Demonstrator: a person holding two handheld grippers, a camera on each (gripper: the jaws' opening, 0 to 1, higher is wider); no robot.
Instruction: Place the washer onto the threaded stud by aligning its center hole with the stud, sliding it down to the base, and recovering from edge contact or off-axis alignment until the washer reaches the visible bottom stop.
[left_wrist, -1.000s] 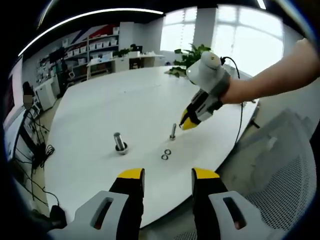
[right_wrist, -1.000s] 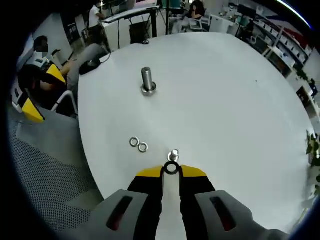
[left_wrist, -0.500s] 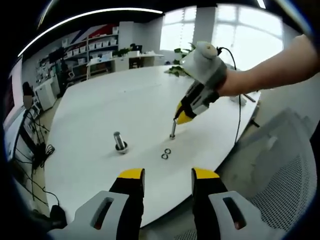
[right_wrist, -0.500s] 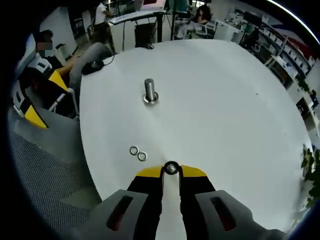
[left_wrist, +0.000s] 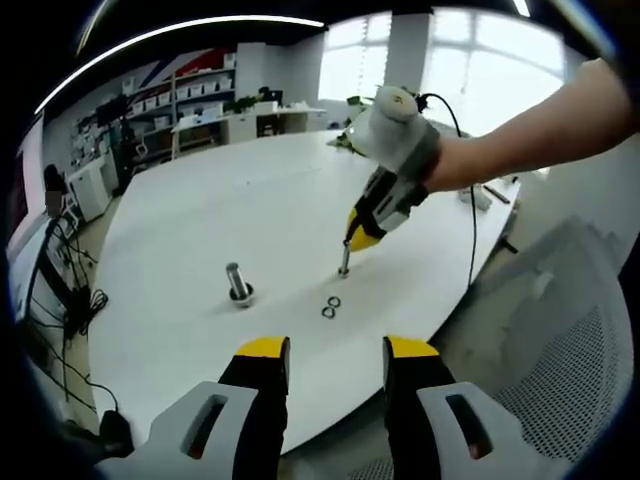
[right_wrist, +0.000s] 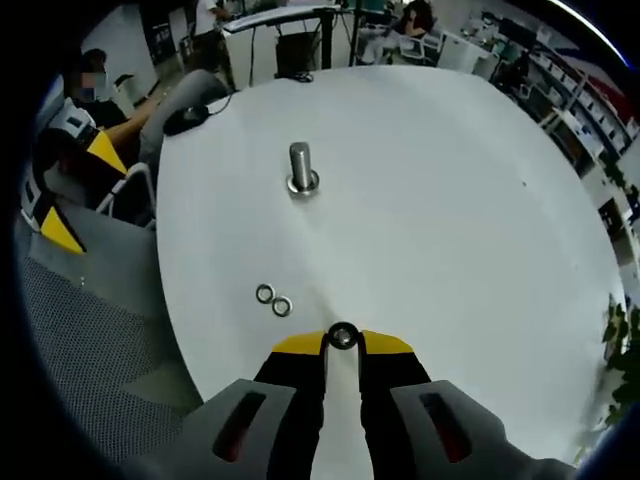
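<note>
At frame centre, the right gripper (right_wrist: 342, 340) clamps a small steel washer (right_wrist: 343, 336), seemingly over the thin threaded stud (left_wrist: 344, 262); lower it level. Left gripper (left_wrist: 325, 352) fingers stand apart.

A thick bolt (right_wrist: 302, 170) stands upright (two spare rings (right_wrist: 273, 299) nearby).

We see our left gripper (left_wrist: 334, 362) with two grey jaws capped in yellow, each jaw with a dark slot along it. Our right gripper (right_wrist: 342, 346) has the same grey jaws and yellow tips. In the left gripper view, a thin black cable (left_wrist: 470, 215) trails from its pale grey body behind the jaws, and the arm there is bare, without a sleeve.
</note>
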